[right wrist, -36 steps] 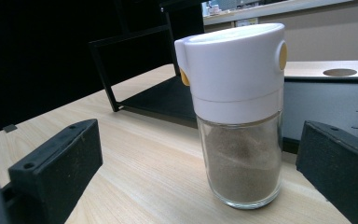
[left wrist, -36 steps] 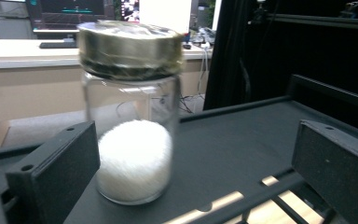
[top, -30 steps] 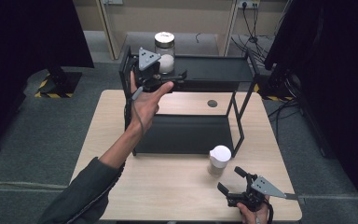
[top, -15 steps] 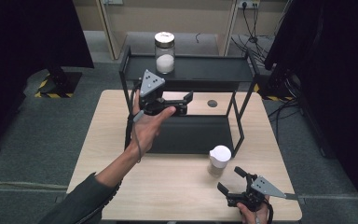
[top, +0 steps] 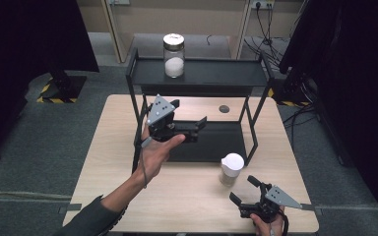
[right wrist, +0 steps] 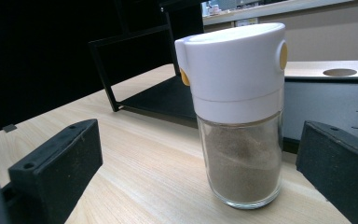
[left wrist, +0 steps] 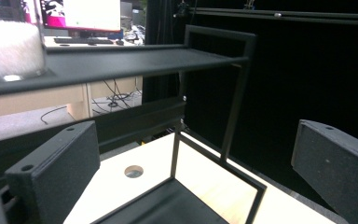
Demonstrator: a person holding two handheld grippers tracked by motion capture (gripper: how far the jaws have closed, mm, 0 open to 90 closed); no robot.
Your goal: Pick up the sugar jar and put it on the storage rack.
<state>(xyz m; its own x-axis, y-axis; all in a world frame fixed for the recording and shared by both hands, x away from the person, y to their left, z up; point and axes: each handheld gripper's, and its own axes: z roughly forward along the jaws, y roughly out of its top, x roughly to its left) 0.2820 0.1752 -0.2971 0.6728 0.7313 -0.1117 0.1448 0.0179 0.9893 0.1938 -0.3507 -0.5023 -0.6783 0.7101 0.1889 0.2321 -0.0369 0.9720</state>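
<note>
- Standing upright on the tabletop [top: 128, 147], the spice shaker [top: 231, 168] — glass body with brown powder, white cap — sits just in front of the black rack's [top: 197, 78] right front leg.
- Seen from the right gripper view, the shaker [right wrist: 237, 116] rises between the two black fingers [right wrist: 56, 163] without touching either; yellow buttons show on the sides of its cap.
- The right gripper [top: 243, 191] lies low near the tabletop's near edge, just beside the shaker, its fingers spread wide and pointing at it, holding nothing.
- The left gripper [top: 189, 115] is held in the air above the rack's lower shelf [top: 211, 142], fingers wide apart and empty — in its own view they frame the rack's thin uprights and a round hole [left wrist: 134, 171] in the tabletop.
- On the rack's top shelf stands a clear jar [top: 173, 48] with white contents and a pale lid, well apart from both grippers.
</note>
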